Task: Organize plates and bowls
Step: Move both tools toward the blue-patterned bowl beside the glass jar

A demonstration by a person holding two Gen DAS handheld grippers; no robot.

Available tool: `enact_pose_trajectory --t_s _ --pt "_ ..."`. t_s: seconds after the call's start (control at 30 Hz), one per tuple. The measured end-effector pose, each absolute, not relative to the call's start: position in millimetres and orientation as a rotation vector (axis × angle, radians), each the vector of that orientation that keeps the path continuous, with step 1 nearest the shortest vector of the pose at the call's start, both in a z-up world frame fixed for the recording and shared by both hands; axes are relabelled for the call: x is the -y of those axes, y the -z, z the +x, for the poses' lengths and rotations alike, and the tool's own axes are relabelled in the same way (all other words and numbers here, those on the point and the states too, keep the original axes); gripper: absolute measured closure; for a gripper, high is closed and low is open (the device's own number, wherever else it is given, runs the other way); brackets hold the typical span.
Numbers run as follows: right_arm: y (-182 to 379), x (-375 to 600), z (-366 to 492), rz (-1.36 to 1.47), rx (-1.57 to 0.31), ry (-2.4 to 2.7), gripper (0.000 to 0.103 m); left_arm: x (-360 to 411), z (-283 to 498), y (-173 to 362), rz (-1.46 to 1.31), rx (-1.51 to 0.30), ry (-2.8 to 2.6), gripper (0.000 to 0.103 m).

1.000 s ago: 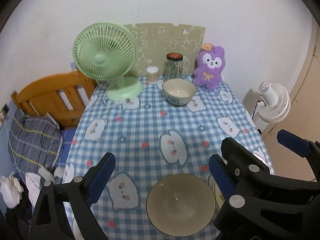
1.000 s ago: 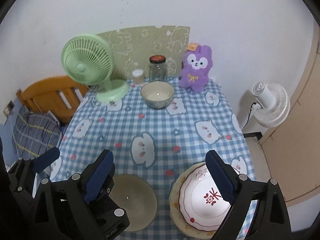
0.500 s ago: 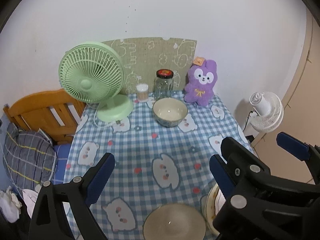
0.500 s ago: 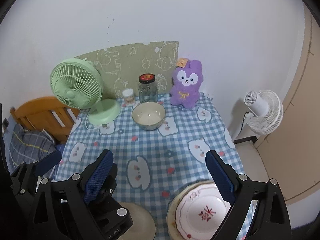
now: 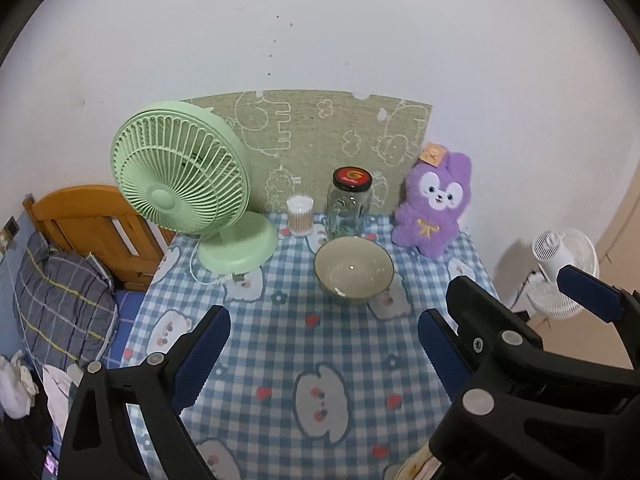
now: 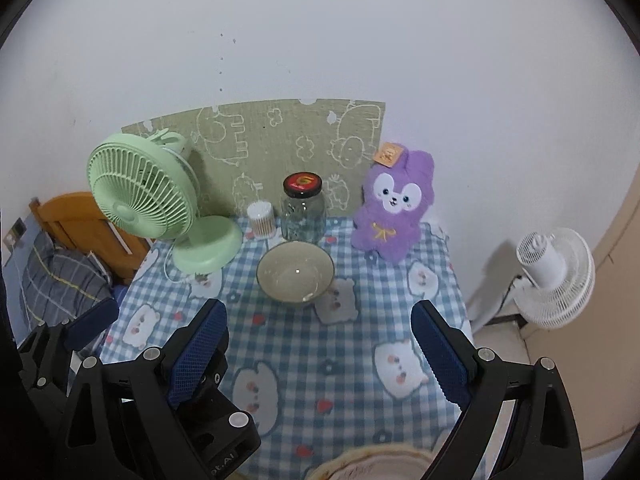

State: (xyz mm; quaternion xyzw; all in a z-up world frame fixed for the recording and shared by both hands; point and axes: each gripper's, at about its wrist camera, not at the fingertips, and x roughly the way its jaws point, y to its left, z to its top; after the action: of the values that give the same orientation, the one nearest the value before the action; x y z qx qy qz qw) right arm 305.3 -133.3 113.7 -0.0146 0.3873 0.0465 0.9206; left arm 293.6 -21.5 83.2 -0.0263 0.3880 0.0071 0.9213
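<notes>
Left wrist view: table [image 5: 280, 344] in blue check cloth, two tongs held above its near end, both spread and holding nothing.

Left gripper [image 5: 320, 356]: blue-padded fingers [image 5: 200, 354] wide apart over bare cloth. Right gripper [image 6: 320, 354]: likewise spread; its body also shows at the right of the left view. Bowl [image 5: 353, 269], cream, upright, toward the far end of the table, well apart from both tongs. Plate [image 6: 376, 462]: only a rim at the near edge, just below the right gripper. Behind the bowl: glass jar [image 5: 349, 208] with red-and-black lid, cotton swab tub [image 5: 300, 216] beside it. Green fan [image 5: 188, 184] far left; purple plush [image 5: 432, 204] far right. White fan [image 6: 554, 280] on the floor beyond the table.
</notes>
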Motion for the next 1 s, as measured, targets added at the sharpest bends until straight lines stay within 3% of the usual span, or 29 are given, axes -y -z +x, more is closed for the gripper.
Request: enact_pose_trajectory --t_s 0.23,0.67,1.0 --pt "-99.0 143.3 346.7 -0.042 -0.799 -0.114 0.008 30.1 329.1 -69.3 -0.054 -0.798 -0.061 0.012" --pt "-55.2 152.3 414.7 -0.041 -0.844 -0.125 0.025 43.0 388.3 -32.4 -0.048 -0.824 -0.097 0.039" --pt "-10.5 158.0 460.1 -0.018 -0.880 -0.129 0.028 48.2 434.5 6.2 -0.034 -0.865 -0.124 0.039"
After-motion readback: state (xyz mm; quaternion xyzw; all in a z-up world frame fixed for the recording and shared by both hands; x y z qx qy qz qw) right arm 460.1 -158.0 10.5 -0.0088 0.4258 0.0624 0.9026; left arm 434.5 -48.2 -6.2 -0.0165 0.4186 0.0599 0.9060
